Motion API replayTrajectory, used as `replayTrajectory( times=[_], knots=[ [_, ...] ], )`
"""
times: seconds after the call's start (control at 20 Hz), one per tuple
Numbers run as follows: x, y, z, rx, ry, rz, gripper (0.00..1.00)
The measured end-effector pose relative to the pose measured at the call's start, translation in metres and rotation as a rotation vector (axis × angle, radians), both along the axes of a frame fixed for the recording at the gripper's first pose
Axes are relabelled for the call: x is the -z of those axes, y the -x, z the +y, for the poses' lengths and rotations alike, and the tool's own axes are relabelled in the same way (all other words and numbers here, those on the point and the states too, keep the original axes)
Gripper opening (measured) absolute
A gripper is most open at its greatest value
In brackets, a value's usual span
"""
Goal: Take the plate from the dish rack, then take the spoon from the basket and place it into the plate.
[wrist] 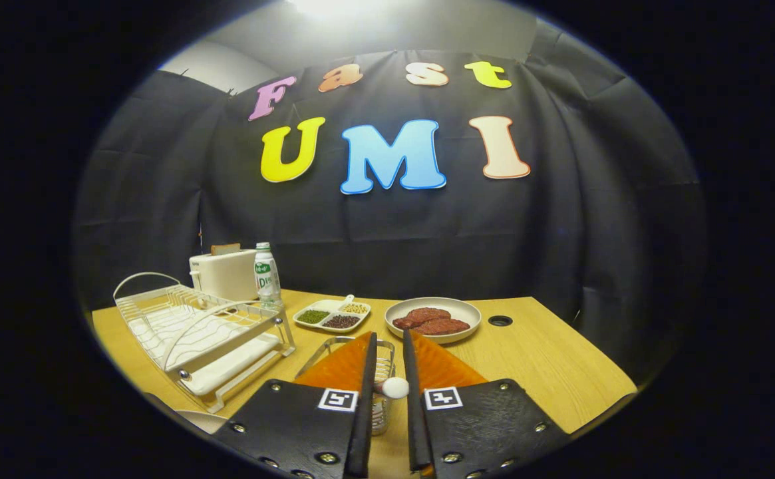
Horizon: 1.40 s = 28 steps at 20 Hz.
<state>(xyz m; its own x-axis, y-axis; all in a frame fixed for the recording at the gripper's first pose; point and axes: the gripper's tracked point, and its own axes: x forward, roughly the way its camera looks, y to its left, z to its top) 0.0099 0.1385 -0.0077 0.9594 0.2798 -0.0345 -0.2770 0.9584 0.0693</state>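
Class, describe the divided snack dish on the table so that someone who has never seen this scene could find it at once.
Start at the white wire dish rack on the wooden table. Just past its far corner, below the water bottle, lies the divided dish, beyond the gripper, whose fingers stand slightly apart around a spoon. Unlike the round plate of reddish patties beside it, it holds green, dark and pale contents in separate compartments.

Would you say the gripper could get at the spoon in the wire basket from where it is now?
Probably yes. The gripper is open, and the spoon stands in the wire basket with its white end showing in the gap between the fingers; nothing visible blocks it, though the basket's rim sits close.
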Motion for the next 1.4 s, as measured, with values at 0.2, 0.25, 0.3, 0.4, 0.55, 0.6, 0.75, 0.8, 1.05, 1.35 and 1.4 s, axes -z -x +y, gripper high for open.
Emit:
replayTrajectory(
  times=[0.2, 0.25, 0.3, 0.4, 0.55, 0.6, 0.75, 0.8, 1.05, 1.35, 1.4],
  knots=[
    [-0.004, 0.006, 0.008, -0.027, 0.001, 0.034, 0.07],
    [-0.006, 0.007, 0.007, -0.021, -0.004, 0.047, 0.07],
    [-0.009, 0.009, 0.006, -0.014, -0.007, 0.053, 0.07],
    [-0.025, 0.013, 0.003, -0.008, -0.009, 0.049, 0.07],
    [-0.049, 0.023, 0.002, 0.000, -0.013, 0.064, 0.07],
    [-0.061, 0.027, 0.001, 0.001, -0.016, 0.060, 0.06],
    [-0.100, 0.044, -0.006, 0.020, 0.004, 0.052, 0.07],
    [-0.115, 0.051, -0.008, 0.025, 0.005, 0.045, 0.07],
    [-0.166, 0.087, -0.010, 0.050, 0.032, 0.044, 0.07],
    [-0.180, 0.118, -0.011, 0.074, 0.067, 0.087, 0.07],
    [-0.179, 0.122, -0.009, 0.073, 0.071, 0.094, 0.07]
  ],
)
